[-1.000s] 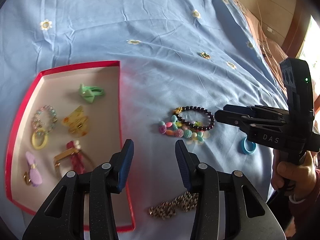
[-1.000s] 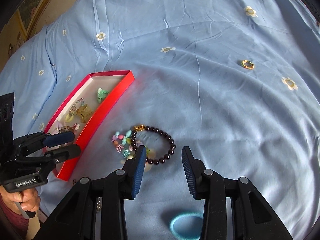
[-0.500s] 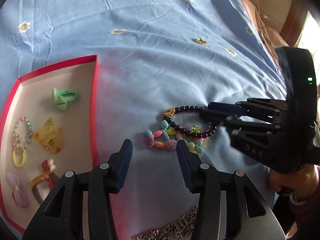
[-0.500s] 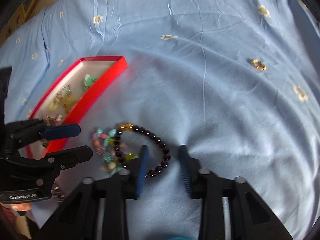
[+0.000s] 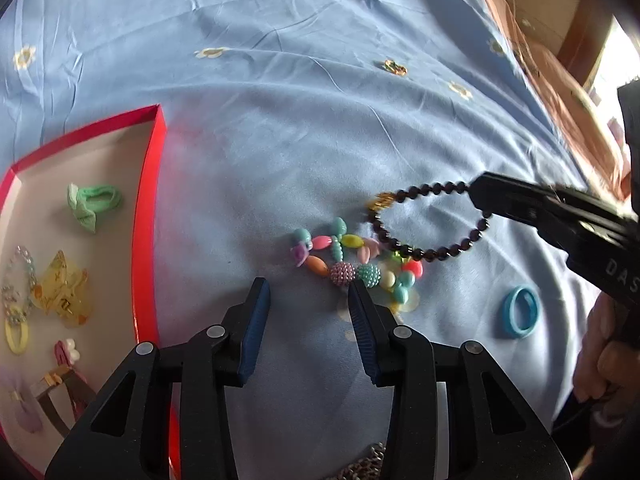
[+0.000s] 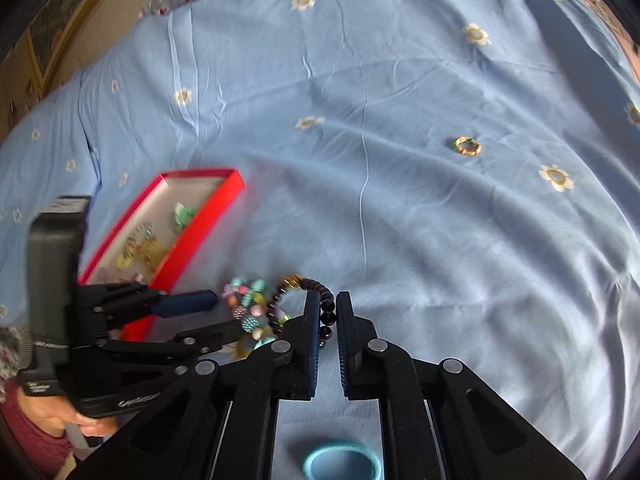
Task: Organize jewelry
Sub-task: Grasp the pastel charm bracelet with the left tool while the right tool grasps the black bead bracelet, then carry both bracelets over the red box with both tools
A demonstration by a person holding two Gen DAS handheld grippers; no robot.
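With the right claw (image 6: 329, 320) clamped on the dark beaded bracelet (image 5: 424, 220) at mid-frame, a straight lift is advised so the colourful bead bracelet (image 5: 352, 260) is not dragged.

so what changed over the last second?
The right gripper moved in and shut on the dark bead bracelet, lifting its far side off the sheet. The left gripper, empty with jaws closing, came nearer the pastel bracelet. Red box, blue ring and gold ring unchanged.
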